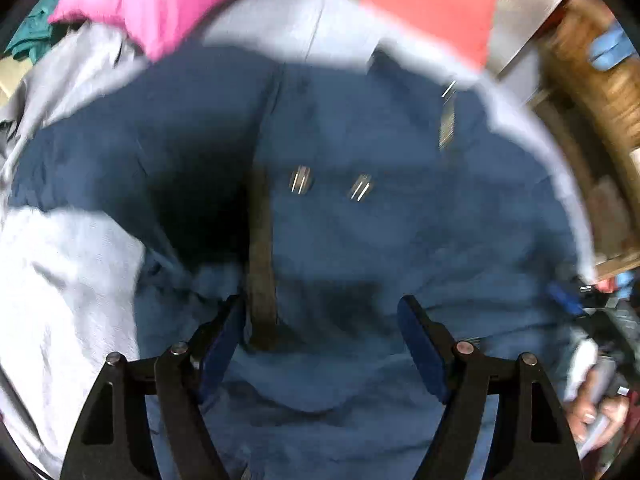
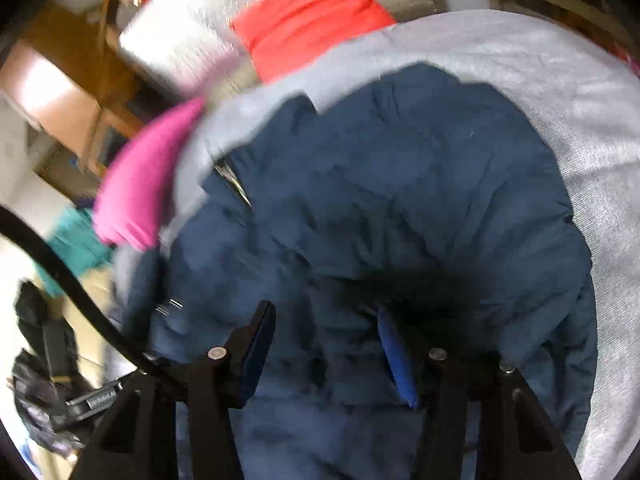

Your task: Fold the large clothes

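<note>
A navy blue padded jacket (image 1: 360,240) (image 2: 400,200) lies spread on a light grey cloth (image 1: 60,300) (image 2: 580,120). In the left wrist view it shows metal snaps (image 1: 300,179) and a dark front strip (image 1: 262,264). My left gripper (image 1: 322,308) hangs open just above the jacket, with its left finger beside that strip and nothing pinched. My right gripper (image 2: 325,316) hovers over rumpled jacket cloth, its jaws half apart and both pad faces bare. A hand (image 1: 592,412) shows at the jacket's right edge in the left wrist view.
A pink garment (image 1: 160,0) (image 2: 140,192) and a red one (image 1: 432,8) (image 2: 312,12) lie beyond the jacket. A teal cloth (image 1: 32,36) (image 2: 76,244) sits further off. Wooden furniture (image 1: 592,60) (image 2: 80,80) borders the area. A black cable (image 2: 60,272) crosses the right wrist view.
</note>
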### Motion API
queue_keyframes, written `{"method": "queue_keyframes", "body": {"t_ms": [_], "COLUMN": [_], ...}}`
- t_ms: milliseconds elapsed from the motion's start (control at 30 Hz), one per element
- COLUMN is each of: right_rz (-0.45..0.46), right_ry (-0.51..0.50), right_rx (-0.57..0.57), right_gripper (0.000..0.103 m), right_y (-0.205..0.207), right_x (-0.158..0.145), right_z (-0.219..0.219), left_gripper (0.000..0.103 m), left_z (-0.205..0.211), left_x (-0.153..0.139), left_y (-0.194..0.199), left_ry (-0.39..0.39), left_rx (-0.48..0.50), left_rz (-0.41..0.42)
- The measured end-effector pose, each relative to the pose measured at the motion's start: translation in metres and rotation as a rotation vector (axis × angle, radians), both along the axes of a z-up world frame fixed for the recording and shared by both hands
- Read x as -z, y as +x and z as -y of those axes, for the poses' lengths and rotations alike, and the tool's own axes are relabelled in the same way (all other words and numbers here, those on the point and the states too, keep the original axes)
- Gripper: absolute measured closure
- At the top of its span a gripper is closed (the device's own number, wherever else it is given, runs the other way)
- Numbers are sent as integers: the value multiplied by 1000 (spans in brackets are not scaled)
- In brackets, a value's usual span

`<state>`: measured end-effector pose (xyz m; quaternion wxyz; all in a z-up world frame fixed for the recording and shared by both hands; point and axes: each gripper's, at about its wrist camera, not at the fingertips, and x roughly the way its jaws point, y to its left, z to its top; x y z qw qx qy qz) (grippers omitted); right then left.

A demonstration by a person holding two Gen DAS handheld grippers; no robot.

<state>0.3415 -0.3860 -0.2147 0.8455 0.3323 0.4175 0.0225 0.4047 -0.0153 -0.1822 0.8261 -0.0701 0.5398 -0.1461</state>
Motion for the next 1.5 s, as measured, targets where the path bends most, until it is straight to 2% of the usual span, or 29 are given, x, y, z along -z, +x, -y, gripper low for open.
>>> {"method": "queue_keyframes", "body": {"t_ms": [100,167,200,267,400,500,600,700,733,767,833,900,1033,1133,1233,1367,1433,1500], "right_rz": [79,104,109,115,109,107,105,99,95,92,85,83,96,109,121,143,148,151], "right_ry": [-13,-1,5,3,-16,-18,-14,-21,-28,-34,-43,-44,-42,-36,-23,17,30,31], "right_rx": [51,78,83,82,67,67,70,65,60,58,60,67,91,118,149,183,195,208], "right_gripper": [43,41,41,41,41,41,41,41,41,41,41,41,41,41,41,41,41,41], "right_y": [-12,-18,-20,-24,-20,-16,-13,-12,-10,-10,-9,-9,-11,-14,-19,-28,-32,-36], "right_x": [-15,-18,-19,-21,-20,-21,-20,-20,-19,-18,-16,-16,-18,-21,-25,-30,-31,-32], "right_z": [10,15,17,17,8,7,5,3,1,0,-1,1,5,11,18,28,33,37], "left_gripper": [24,17,11,10,10,10,11,12,16,21,51,65,80,83,84,84,85,87], "left_z": [-31,-63,-85,-121,-194,-220,-232,-242,-244,-245,-245,-240,-231,-216,-186,-124,-87,-47], "left_x": [-37,-49,-49,-39,9,38,62,78,80,81,81,81,70,37,0,-40,-51,-50], "left_y": [-10,-13,-12,-10,2,12,21,26,28,30,36,37,44,40,31,13,3,-4], "left_ry": [-84,-112,-125,-184,-362,-507,-598,-678,-689,-698,-705,-684,-630,-570,-516,-445,-424,-411], "left_rx": [-41,-138,-230,-366,-613,-666,-702,-745,-751,-744,-747,-759,-745,-679,-562,-382,-286,-195], "left_rz": [128,202,223,217,119,72,39,65,73,82,93,95,141,221,301,383,399,378]}}
